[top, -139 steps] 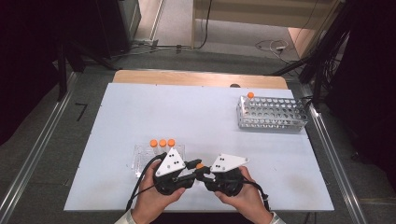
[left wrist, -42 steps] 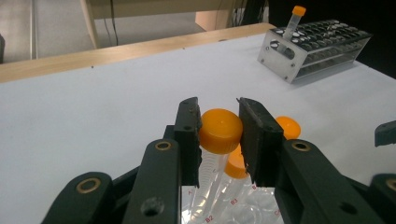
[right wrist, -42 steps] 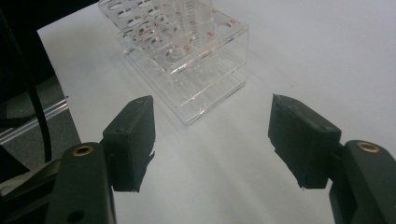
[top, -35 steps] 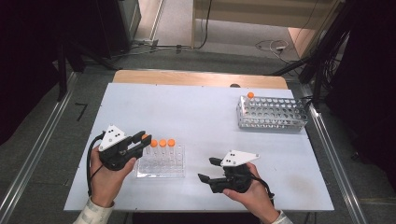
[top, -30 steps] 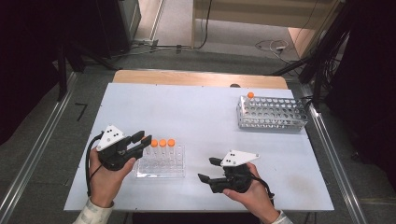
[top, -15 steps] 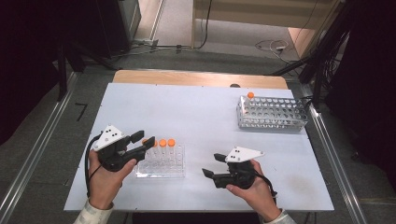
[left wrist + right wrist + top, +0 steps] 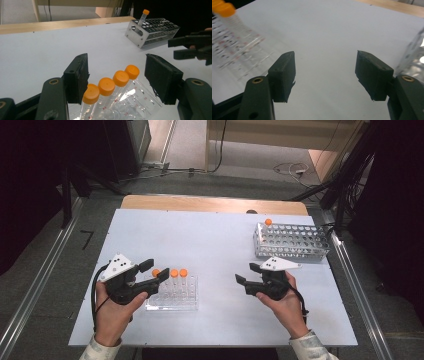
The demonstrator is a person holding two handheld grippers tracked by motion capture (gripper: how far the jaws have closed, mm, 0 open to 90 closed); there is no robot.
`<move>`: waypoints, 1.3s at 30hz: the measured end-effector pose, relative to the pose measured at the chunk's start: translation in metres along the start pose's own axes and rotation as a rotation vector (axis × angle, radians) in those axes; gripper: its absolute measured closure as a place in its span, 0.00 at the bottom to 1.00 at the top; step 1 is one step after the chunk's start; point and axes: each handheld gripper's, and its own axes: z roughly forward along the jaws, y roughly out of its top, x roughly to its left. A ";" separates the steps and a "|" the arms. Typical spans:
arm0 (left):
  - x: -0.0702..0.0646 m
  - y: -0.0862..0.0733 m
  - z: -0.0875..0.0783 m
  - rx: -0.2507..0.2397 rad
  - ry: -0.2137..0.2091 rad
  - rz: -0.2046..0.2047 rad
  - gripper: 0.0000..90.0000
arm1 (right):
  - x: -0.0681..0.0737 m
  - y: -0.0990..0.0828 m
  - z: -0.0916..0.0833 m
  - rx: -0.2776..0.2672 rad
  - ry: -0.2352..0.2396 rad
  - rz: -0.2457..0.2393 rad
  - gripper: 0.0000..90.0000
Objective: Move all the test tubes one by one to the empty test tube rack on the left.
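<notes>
Metal rack (image 7: 292, 241) with one tube (image 7: 268, 223), far right.

A laboratory or test room is suggested. A plain white surface (image 7: 210, 240) is set on a wooden board, and on it are placed a clear plastic rack (image 7: 172, 295) of orange-capped sample tubes (image 7: 106, 86) and a perforated metal tube rack (image 7: 292, 240). The surface is flanked by aluminium rails (image 7: 357, 285), cables (image 7: 290, 168) are trailed over the grey floor behind, and dark equipment is stacked along the edges.
</notes>
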 end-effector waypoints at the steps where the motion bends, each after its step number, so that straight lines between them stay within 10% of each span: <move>1: 0.000 0.000 0.000 -0.001 0.002 0.000 0.38 | -0.005 0.002 0.000 0.001 -0.016 0.005 0.35; 24: 0.000 0.001 -0.001 -0.014 -0.002 0.000 0.38 | -0.104 0.037 0.033 0.013 -0.260 0.079 0.48; 39: 0.001 0.001 -0.001 -0.010 -0.010 0.003 0.38 | -0.126 0.054 0.061 0.036 -0.299 0.106 0.69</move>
